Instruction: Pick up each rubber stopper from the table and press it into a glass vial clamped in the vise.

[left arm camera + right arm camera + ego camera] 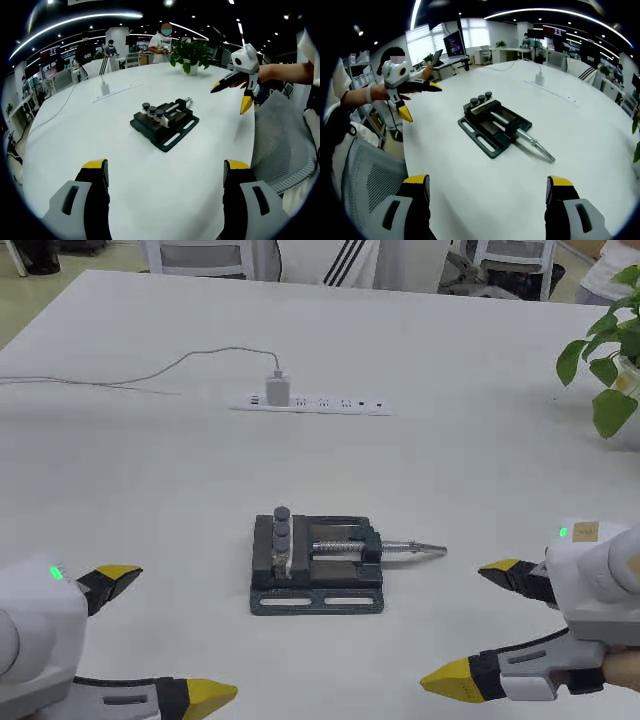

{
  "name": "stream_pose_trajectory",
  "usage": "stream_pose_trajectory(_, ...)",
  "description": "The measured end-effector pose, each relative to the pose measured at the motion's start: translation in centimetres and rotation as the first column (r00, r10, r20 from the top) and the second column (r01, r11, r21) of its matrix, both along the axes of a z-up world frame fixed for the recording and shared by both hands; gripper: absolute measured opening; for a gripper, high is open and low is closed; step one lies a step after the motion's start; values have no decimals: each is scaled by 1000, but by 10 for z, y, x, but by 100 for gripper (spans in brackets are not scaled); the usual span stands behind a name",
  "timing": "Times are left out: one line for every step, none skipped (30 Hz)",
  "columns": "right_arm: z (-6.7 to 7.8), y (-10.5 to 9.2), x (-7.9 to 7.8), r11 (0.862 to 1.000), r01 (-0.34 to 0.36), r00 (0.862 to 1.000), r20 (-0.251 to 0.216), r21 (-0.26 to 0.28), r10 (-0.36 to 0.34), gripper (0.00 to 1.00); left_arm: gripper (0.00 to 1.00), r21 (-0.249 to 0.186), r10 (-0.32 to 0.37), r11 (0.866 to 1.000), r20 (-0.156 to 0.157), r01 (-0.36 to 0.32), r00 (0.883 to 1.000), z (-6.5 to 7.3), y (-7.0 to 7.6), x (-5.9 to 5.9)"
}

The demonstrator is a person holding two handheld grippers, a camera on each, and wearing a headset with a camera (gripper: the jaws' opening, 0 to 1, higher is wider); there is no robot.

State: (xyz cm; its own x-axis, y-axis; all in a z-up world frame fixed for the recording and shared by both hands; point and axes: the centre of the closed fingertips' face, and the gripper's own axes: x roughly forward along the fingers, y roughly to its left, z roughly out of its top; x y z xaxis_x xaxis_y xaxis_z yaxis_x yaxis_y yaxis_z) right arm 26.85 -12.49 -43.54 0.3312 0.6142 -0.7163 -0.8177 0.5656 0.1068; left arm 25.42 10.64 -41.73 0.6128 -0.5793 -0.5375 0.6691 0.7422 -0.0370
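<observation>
A dark bench vise (316, 580) stands mid-table, its screw handle pointing right. Three glass vials (282, 532) capped with dark rubber stoppers stand in a row, clamped between its jaws at the left end. The same vise (165, 122) and vials (152, 109) lie ahead in the left gripper view, as do the vise (492, 125) and vials (481, 98) in the right gripper view. My left gripper (168, 635) hovers at the near left, open and empty. At the near right, my right gripper (468, 625) is open and empty too. Both are well apart from the vise.
A white power strip (310, 401) with a plugged charger (277, 388) and cable lies beyond the vise. A potted plant (605, 360) stands at the right edge. Chairs line the far side, and a mesh chair (282, 145) sits behind me. People are in the background.
</observation>
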Motion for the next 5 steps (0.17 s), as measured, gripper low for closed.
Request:
stream_pose_trajectory(0,0,0,1000,1,1000,1,1,-1,96,94,0,-1,1000,1,1,1000,0,0,0)
stream_pose_trajectory(0,0,-1,1000,1,1000,-2,1,-1,95,94,-2,0,1000,1,0,1000,1,-1,0)
stream_pose_trajectory(0,0,-2,1000,1,1000,-3,0,-1,95,94,-3,1,1000,0,-1,1000,1,0,0)
stream_pose_trajectory(-1,0,-2,1000,1,1000,-1,0,-1,95,94,-3,1,1000,0,-1,1000,1,0,0)
stream_pose_trajectory(-1,0,-3,1000,1,1000,-1,1,-1,95,94,-1,1,1000,-1,-1,1000,1,0,0)
